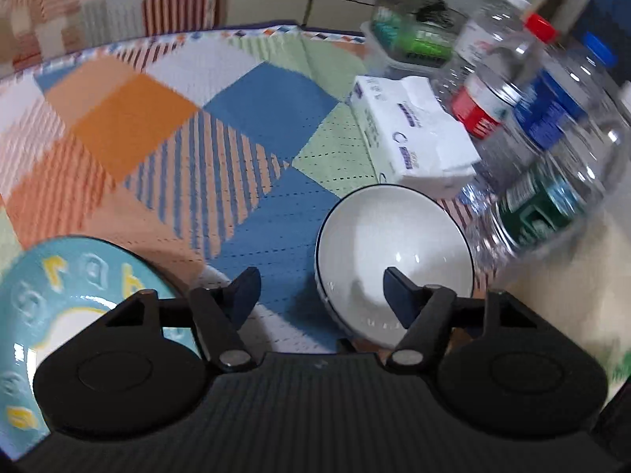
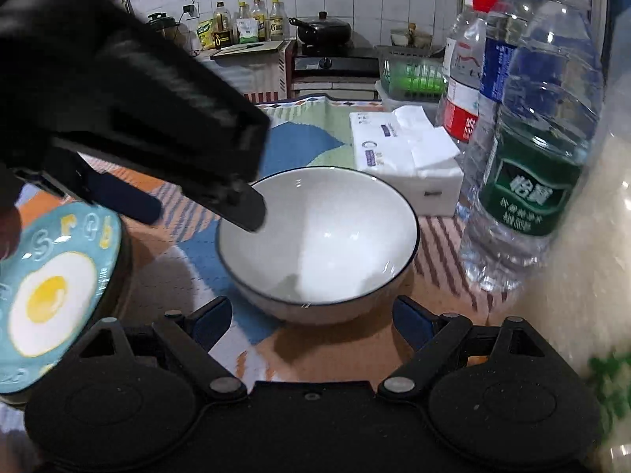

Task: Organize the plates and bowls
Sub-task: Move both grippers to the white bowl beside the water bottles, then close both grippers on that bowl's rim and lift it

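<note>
Left wrist view: left gripper [image 1: 321, 293] w/ fingers apart, straddling near rim of white bowl [image 1: 394, 252]; one finger sits inside the bowl, other outside over the tablecloth [image 1: 157, 118]. Bowl stands upright, just beside the tissue pack [image 1: 410, 134] & water bottles [image 1: 544, 126]. Teal egg plate [image 1: 59, 303] lies at left. Right wrist view: right gripper [image 2: 311, 321] spread wide, nothing in it, low & near the bowl's front side; plate at its left.
</note>
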The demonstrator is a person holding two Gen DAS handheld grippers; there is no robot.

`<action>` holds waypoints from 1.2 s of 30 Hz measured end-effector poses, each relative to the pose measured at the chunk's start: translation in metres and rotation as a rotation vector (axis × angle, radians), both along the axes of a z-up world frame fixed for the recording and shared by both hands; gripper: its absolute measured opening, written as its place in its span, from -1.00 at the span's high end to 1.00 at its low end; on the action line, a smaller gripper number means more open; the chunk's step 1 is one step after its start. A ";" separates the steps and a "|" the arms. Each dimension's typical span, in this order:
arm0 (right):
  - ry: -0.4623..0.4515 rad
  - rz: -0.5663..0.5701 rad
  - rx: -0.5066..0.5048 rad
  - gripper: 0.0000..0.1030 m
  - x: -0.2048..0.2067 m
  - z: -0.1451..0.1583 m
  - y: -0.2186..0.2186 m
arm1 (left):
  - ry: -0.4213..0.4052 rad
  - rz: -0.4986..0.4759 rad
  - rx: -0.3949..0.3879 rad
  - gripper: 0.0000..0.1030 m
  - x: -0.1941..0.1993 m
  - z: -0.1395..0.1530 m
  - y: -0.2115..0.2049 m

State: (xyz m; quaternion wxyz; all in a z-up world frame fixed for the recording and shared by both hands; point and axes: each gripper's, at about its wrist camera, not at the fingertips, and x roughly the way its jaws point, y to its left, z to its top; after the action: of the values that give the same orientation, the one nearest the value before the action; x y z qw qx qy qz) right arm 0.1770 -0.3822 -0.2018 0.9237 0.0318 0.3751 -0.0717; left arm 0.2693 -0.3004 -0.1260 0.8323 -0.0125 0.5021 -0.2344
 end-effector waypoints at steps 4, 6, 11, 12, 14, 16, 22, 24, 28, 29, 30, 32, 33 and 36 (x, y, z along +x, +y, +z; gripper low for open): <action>0.016 0.005 -0.006 -0.81 0.013 -0.010 -0.004 | 0.022 0.000 0.022 0.43 0.005 -0.019 -0.008; 0.019 0.000 0.009 -0.82 0.018 -0.014 -0.006 | 0.040 -0.026 0.025 0.73 0.008 -0.025 -0.009; 0.022 0.014 0.063 -0.81 0.022 -0.015 -0.007 | 0.042 -0.076 0.021 0.80 0.008 -0.019 -0.003; 0.024 0.016 0.069 -0.81 0.022 -0.015 -0.005 | 0.043 -0.084 0.025 0.80 0.008 -0.017 -0.003; 0.024 0.009 0.092 -0.81 0.018 -0.012 -0.004 | 0.042 -0.099 0.028 0.80 0.004 -0.012 0.000; 0.023 0.005 0.115 -0.81 0.012 -0.006 -0.001 | 0.045 -0.111 0.035 0.79 -0.002 -0.003 0.004; 0.070 0.050 0.114 -0.82 -0.014 0.024 0.014 | 0.098 -0.138 0.054 0.78 -0.026 0.022 0.023; 0.076 0.062 0.137 -0.82 -0.023 0.035 0.016 | 0.098 -0.144 0.047 0.76 -0.037 0.032 0.031; 0.055 0.108 0.119 -0.82 -0.049 0.059 0.030 | 0.085 -0.150 0.048 0.76 -0.065 0.057 0.051; 0.051 0.119 0.110 -0.82 -0.055 0.066 0.034 | 0.075 -0.155 0.050 0.76 -0.073 0.063 0.057; 0.046 0.130 0.096 -0.82 -0.061 0.073 0.040 | 0.060 -0.167 0.059 0.76 -0.081 0.069 0.061; 0.047 0.149 0.060 -0.82 -0.071 0.085 0.054 | 0.024 -0.187 0.073 0.75 -0.098 0.081 0.073; 0.041 0.155 0.042 -0.82 -0.075 0.091 0.060 | 0.011 -0.195 0.079 0.75 -0.106 0.087 0.079; 0.037 0.187 0.005 -0.82 -0.092 0.105 0.079 | 0.007 -0.195 0.090 0.75 -0.123 0.099 0.100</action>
State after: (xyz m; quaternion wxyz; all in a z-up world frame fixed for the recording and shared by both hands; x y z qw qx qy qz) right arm 0.0854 -0.3032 -0.0973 0.9192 -0.0022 0.3936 0.0153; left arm 0.1465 -0.2007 -0.0268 0.8035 0.0731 0.5140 -0.2913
